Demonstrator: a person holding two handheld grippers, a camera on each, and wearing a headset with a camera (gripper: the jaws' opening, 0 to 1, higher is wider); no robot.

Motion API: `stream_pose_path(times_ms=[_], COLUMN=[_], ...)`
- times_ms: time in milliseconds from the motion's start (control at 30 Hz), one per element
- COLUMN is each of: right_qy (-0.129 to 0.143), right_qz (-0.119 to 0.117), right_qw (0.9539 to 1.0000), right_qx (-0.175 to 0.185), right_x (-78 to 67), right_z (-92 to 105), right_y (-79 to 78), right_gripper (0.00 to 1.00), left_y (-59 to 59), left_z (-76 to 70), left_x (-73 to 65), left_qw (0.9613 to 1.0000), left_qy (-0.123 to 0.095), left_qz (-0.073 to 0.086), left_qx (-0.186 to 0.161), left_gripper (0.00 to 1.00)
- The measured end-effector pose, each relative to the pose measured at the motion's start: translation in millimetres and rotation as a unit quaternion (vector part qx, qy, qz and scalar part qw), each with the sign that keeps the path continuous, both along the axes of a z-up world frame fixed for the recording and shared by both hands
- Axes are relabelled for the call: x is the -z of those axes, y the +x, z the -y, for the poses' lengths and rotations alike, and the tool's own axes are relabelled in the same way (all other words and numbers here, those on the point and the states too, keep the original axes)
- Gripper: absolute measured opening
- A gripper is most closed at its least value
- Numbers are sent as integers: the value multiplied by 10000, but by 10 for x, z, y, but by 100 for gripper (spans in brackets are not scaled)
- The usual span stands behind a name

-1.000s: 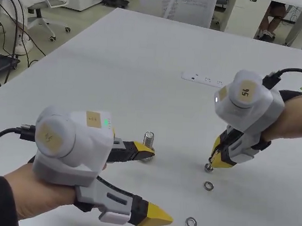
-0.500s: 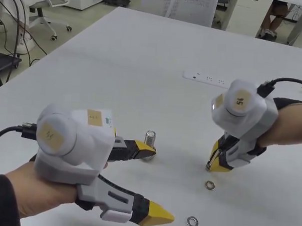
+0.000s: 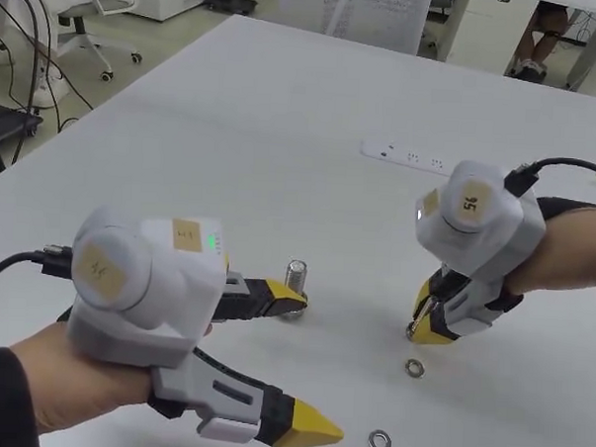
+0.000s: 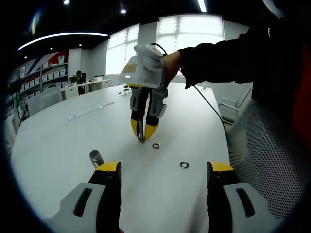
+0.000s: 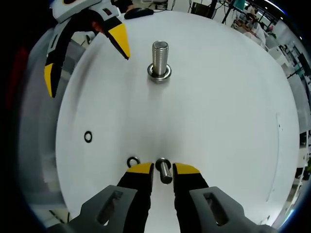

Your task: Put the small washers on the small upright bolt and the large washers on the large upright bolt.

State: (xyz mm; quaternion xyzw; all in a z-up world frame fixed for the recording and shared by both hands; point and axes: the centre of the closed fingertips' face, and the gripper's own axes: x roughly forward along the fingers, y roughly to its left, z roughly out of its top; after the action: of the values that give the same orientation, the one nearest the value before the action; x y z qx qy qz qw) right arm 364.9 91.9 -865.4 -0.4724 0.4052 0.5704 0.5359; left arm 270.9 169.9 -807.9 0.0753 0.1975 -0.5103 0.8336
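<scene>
Your right claw [image 3: 427, 328] has sunk over the small bolt [image 5: 163, 171], jaws narrow, grip unclear. Nearest washer [image 3: 413, 367] lies unthreaded. Left claw [image 4: 164, 167] gapes wide.

White table [image 3: 233, 132] with large bolt [image 3: 295, 276], small bolt [image 3: 411, 330], two loose washers [image 3: 413, 367] and a power strip [image 3: 405, 156].

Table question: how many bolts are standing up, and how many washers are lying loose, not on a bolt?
Upright bolts: 2, the large bolt and the small bolt
Loose washers: 2, one near the small bolt, one closer to the person
Total: 4
</scene>
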Motion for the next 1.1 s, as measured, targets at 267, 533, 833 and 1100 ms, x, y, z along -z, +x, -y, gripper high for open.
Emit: stream_pose_path(times_ms=[267,533,833,1100], right_qy=[45,91,78,117], right_qz=[-12,2,-62,-122], right_qw=[10000,9996,9989,9986], right_qx=[83,266,454,503], right_x=[-22,-72,-62,-36], right_z=[23,134,279,306], right_y=[8,29,-30,-133], right_gripper=[21,23,24,24], left_y=[2,4,6,13], left_z=[-3,-4,11,15], left_x=[-6,-17,-26,-27], left_qw=[10000,10000,10000,10000], left_qy=[-4,-6,4,14], left_qz=[0,15,28,37], left_qx=[2,2,23,34], left_gripper=[71,71,71,71])
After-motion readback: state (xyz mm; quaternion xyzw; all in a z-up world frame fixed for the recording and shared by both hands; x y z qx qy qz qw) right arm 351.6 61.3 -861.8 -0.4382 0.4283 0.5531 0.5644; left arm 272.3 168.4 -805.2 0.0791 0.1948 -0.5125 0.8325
